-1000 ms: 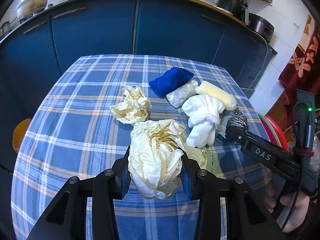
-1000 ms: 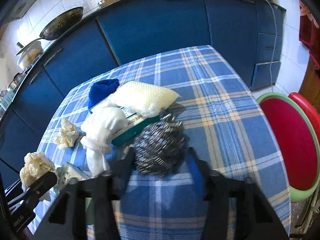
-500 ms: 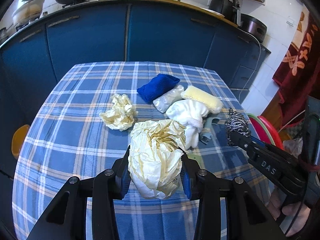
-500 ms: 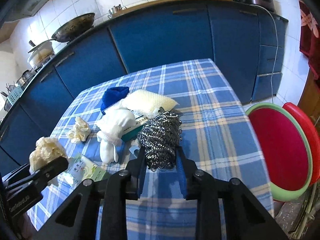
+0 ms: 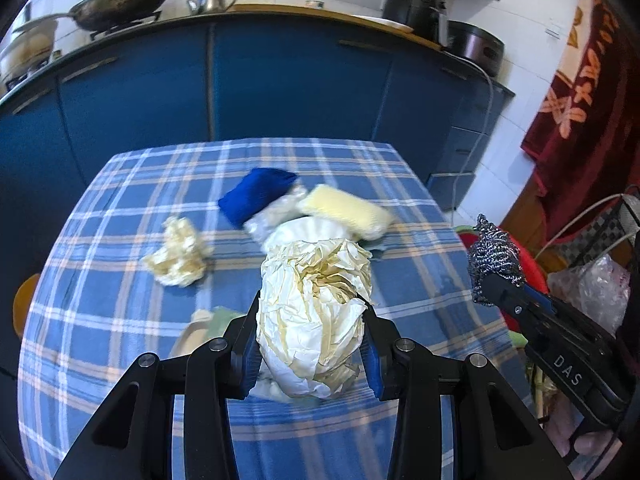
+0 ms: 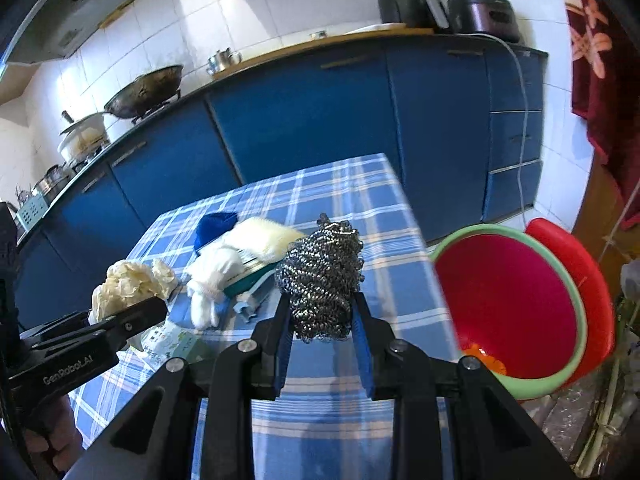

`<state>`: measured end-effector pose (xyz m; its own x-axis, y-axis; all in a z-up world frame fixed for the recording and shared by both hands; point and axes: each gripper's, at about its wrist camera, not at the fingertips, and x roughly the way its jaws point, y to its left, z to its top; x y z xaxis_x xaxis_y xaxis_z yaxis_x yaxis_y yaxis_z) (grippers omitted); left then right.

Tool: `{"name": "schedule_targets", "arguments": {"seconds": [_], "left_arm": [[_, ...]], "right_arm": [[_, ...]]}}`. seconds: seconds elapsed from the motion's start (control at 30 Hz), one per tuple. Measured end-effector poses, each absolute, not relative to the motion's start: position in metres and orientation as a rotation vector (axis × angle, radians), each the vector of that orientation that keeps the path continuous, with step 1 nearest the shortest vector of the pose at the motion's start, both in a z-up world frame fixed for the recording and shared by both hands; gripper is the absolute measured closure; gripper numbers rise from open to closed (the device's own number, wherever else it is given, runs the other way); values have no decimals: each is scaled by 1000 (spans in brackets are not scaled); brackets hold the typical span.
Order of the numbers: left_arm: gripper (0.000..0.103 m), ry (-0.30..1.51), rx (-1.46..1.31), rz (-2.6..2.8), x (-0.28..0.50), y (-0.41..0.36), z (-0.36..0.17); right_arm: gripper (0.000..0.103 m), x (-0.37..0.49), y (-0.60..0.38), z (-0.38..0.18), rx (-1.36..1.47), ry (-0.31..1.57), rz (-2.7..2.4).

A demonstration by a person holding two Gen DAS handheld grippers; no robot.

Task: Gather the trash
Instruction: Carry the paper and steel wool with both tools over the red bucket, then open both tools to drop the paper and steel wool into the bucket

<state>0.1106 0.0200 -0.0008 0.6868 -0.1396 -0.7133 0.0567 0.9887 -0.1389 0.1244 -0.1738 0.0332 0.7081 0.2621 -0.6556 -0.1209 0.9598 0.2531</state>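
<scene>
My left gripper (image 5: 310, 338) is shut on a large crumpled ball of cream paper (image 5: 314, 312) and holds it above the blue checked table (image 5: 120, 280). My right gripper (image 6: 320, 320) is shut on a steel wool scrubber (image 6: 322, 276), raised above the table's right side; it also shows in the left wrist view (image 5: 496, 258). A second, smaller crumpled paper ball (image 5: 178, 252) lies on the table to the left. A red basin with a green rim (image 6: 508, 304) stands on the floor to the right of the table.
On the table lie a blue cloth (image 5: 256, 196), a yellow sponge (image 5: 344, 212), a white glove (image 6: 212, 276), a teal-handled tool (image 6: 250, 294) and a printed packet (image 6: 176, 344). Blue cabinets (image 5: 280, 80) stand behind. Plastic bags (image 5: 592, 292) sit at the right.
Both grippers have lifted and drawn back from the table with their loads. The steel wool has risen off the cloth and moved right toward the red basin.
</scene>
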Motion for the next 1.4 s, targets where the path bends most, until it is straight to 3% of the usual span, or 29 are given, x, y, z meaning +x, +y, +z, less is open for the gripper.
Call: {"name": "schedule_targets", "arguments": {"seconds": [0.7, 1.4], "left_arm": [[61, 841, 37, -349, 148, -114, 2], [59, 969, 145, -484, 201, -218, -48]], "right_arm": [[72, 111, -290, 29, 293, 725, -17], [68, 130, -359, -29, 377, 834, -108]]}}
